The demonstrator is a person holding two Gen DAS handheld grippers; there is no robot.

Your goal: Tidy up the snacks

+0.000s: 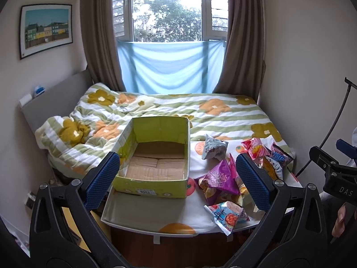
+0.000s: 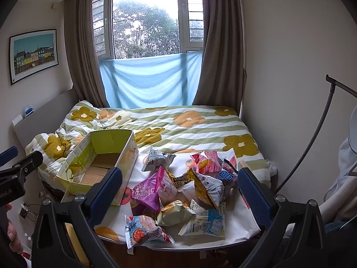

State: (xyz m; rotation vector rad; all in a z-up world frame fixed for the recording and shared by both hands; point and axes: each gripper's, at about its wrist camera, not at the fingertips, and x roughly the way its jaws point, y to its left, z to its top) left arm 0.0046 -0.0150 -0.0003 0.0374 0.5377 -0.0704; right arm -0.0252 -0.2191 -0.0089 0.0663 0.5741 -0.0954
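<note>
- Standing empty on the table (image 1: 125,214), the green box (image 1: 156,156) waited left of the snack pile (image 2: 178,196).
- Both the left gripper (image 1: 176,178) and right gripper (image 2: 179,192) hung released, holding nothing.
- The purple packet (image 2: 146,192) looked best to pinch first, at its top seam.

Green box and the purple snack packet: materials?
Green box: corrugated cardboard, glossy green print outside, raw brown flaps on the floor inside. Purple snack packet: looks like thin plastic film, shiny and crinkled, puffed like a sealed pouch.

Daylit window (image 1: 169,11), brown curtains (image 1: 100,40), floral-quilted bed (image 1: 200,114), framed picture (image 1: 45,30) on wall.
</note>
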